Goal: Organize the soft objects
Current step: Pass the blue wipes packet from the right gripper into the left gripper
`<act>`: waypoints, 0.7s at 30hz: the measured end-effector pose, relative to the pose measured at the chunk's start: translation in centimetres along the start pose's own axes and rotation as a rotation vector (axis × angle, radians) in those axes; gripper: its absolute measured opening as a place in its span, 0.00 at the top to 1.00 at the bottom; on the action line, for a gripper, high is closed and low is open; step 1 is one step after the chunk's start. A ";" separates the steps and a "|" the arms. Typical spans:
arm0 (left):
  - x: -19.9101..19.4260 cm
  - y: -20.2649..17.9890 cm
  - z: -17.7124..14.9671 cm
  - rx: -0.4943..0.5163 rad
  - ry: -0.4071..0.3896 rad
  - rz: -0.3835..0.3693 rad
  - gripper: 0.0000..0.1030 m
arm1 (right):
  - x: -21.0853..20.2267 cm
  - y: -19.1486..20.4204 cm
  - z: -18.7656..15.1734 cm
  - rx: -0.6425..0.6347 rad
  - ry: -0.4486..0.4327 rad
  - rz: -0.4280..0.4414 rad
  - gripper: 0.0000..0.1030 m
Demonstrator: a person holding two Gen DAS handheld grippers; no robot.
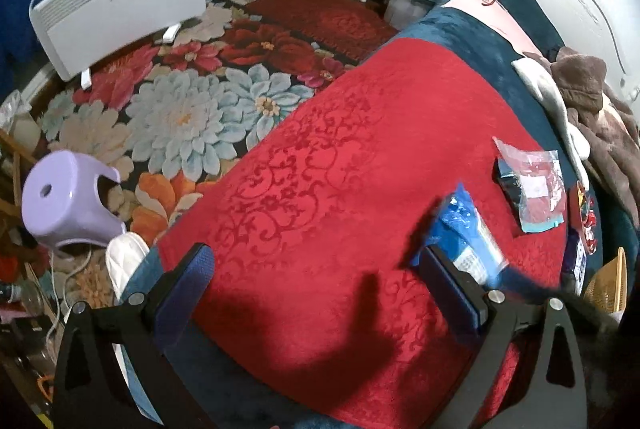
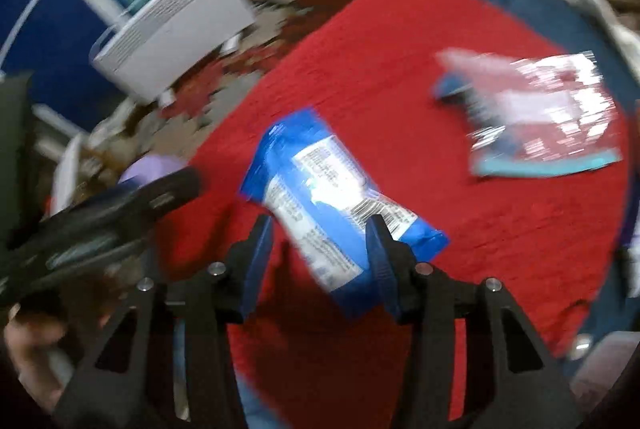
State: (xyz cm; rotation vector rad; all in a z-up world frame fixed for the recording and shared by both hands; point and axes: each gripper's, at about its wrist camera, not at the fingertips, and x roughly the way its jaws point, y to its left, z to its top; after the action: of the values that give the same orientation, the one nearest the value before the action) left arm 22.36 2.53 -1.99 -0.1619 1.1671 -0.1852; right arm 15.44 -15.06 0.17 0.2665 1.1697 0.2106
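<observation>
A: Blue pack (image 2: 340, 205) is up off the red cover (image 2: 500, 249), hanging over its near edge, and the right gripper (image 2: 316, 261) has it. Jaws roughly halfway in; the right-hand pad presses the pack's side near the barcode. The left-hand pad's contact I can't make out, the picture's smeared.

B: So a one-sided pinch, maybe?

A: That's my worry. It's slick, crinkly film, and the hold looks to sit low on the pack with most of it sticking out ahead. A quick swing could let it pivot or slide out and drop to the cover or the floor.

B: And the other one?

A: Left gripper (image 1: 320, 285) hangs above the near edge of the cover, jaws spread wide, nothing between them. In its view the pack (image 1: 468, 241) sits just past its right-hand finger, so the two grippers are close. They could knock together if both push toward the same spot.

B: What else is on the bed?

A: A clear bag (image 2: 540, 117) with red and dark contents, flat toward the far right side of the cover, well apart from the pack. Beyond it a grey-white cloth (image 1: 552, 101) and a brown blanket (image 1: 600, 117) heaped along the far right edge.

B: Anything blocking?

A: The cover's middle is bare. On the floor off the left edge, a lilac stool (image 1: 64, 205) and a white heater (image 1: 120, 17), both out of the way.
</observation>
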 end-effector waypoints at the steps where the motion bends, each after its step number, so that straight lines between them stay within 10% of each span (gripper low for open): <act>1: 0.1 0.0 -0.1 -0.003 0.006 0.001 0.01 | -0.1 0.0 -0.1 0.006 0.003 0.035 0.50; 8: 0.9 -2.7 -0.4 0.034 0.017 -0.023 0.01 | -3.2 -5.5 -1.1 0.194 -0.118 -0.048 0.26; 21: 5.5 -10.4 -1.9 0.206 0.008 0.143 0.00 | -5.3 -11.2 -1.7 0.382 -0.220 -0.254 0.25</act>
State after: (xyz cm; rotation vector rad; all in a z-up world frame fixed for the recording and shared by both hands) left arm 22.04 -8.90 -5.33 0.1042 1.1548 -0.1787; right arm 12.15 -27.10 0.68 0.4595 1.0075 -0.2636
